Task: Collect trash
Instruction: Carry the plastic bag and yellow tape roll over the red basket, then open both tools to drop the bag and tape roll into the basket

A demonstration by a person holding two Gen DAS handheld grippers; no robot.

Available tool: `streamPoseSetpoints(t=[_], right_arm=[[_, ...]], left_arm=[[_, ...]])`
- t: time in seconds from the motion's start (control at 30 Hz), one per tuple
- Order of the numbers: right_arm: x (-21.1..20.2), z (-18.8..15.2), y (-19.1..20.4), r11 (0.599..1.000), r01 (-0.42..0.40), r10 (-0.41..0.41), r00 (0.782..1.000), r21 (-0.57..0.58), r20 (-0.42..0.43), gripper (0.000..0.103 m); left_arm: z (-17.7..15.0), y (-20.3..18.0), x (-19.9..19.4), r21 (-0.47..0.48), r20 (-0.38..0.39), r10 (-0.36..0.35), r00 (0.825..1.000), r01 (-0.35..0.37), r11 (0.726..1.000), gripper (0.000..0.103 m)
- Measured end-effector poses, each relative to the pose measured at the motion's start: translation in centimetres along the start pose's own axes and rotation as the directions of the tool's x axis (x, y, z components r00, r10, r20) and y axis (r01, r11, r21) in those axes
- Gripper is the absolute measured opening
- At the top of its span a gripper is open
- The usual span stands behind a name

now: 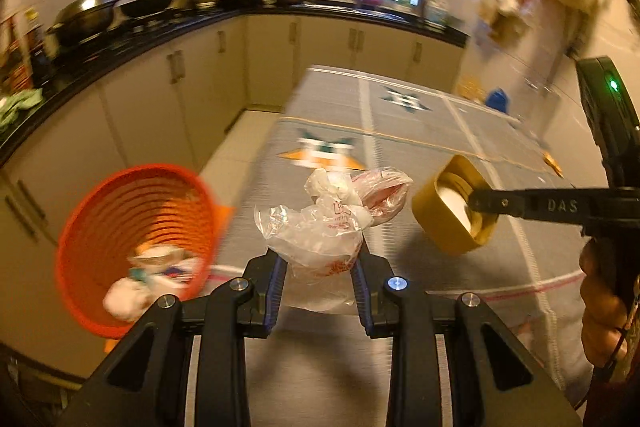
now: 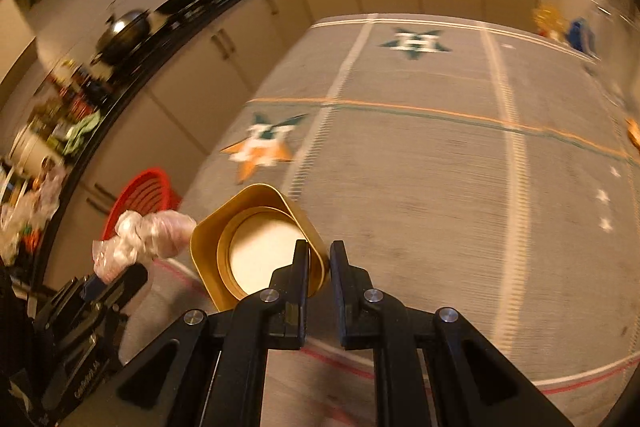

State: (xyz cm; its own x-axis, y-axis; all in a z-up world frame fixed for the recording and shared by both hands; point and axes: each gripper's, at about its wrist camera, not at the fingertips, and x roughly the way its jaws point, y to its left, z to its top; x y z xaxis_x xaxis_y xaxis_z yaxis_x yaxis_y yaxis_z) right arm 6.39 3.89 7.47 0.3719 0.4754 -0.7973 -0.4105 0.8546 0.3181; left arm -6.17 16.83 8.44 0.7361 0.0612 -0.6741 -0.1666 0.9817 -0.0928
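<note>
In the left wrist view the left tool [image 1: 320, 267] points forward and downward over the grey patterned worktop [image 1: 400, 115], its blue-padded fingers [image 1: 276, 279] clamped on a crumpled clear plastic bag [image 1: 324, 223] that bulges up toward twelve o'clock from the grip. At about nine o'clock from that bag, beside the worktop's edge, an orange ribbed bin [image 1: 136, 243] tilts its mouth to the camera with white and coloured scraps [image 1: 148, 283] lying in its bottom. At three o'clock the right tool [image 1: 486, 205] reaches in level from the right edge, borne by a hand [image 1: 604, 299] at four o'clock, and it is pinched shut on the rim of a gold square-cornered lid [image 1: 452, 207] held clear above the cloth. The right wrist view shows the same lid [image 2: 256, 243] just ahead of the nearly closed fingers, its wall between them, with the bag [image 2: 140, 239] at nine o'clock and the bin [image 2: 140, 195] behind it.
</note>
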Motion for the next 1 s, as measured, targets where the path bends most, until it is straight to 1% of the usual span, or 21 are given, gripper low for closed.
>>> streamPoseSetpoints(t=[0.13,0.3,0.47,0.57,0.63,0.67,0.73,0.83,0.87,1.0], right_arm=[[1.7,0.4,4.5,0.998,-0.023,0.021,1.0,-0.063,-0.021,0.012],[3.8,0.8,10.5,0.988,-0.057,0.051,0.998,-0.146,-0.043,0.012],[5.8,1.1,15.3,0.974,-0.087,0.076,0.995,-0.209,-0.063,0.012],[7.2,1.3,17.3,0.969,-0.094,0.079,0.994,-0.227,-0.072,0.012],[8.0,1.5,18.3,0.968,-0.093,0.078,0.994,-0.233,-0.074,0.012],[8.4,1.5,18.7,0.967,-0.099,0.083,0.994,-0.235,-0.077,0.014],[8.9,1.7,19.2,0.964,-0.112,0.097,0.993,-0.239,-0.073,0.017],[9.0,1.6,19.7,0.961,-0.098,0.088,0.995,-0.259,-0.05,0.017],[8.9,1.6,19.7,0.959,-0.1,0.09,0.995,-0.264,-0.048,0.017],[8.0,1.5,19.1,0.959,-0.097,0.092,0.995,-0.266,-0.03,0.017]], left_arm=[[-0.2,4.5,-0.7,-0.06,0.011,0.056,0.998,-0.055,0.997,0.029],[-0.7,9.9,-0.8,-0.129,0.002,0.126,0.992,-0.124,0.984,0.029],[-1.6,14.0,-0.1,-0.192,-0.026,0.164,0.986,-0.166,0.967,0.029],[-2.1,15.8,0.7,-0.222,-0.045,0.177,0.983,-0.183,0.958,0.029],[-2.2,16.8,1.4,-0.243,-0.063,0.176,0.982,-0.186,0.952,0.03],[-2.3,17.1,1.6,-0.25,-0.064,0.177,0.982,-0.187,0.95,0.03],[-2.4,17.6,2.0,-0.253,-0.066,0.182,0.981,-0.193,0.948,0.034],[-2.4,17.7,2.4,-0.257,-0.069,0.181,0.981,-0.192,0.947,0.039],[-2.4,17.6,2.3,-0.252,-0.063,0.182,0.981,-0.192,0.949,0.04],[-2.3,17.1,2.1,-0.241,-0.049,0.196,0.979,-0.202,0.949,0.054]])
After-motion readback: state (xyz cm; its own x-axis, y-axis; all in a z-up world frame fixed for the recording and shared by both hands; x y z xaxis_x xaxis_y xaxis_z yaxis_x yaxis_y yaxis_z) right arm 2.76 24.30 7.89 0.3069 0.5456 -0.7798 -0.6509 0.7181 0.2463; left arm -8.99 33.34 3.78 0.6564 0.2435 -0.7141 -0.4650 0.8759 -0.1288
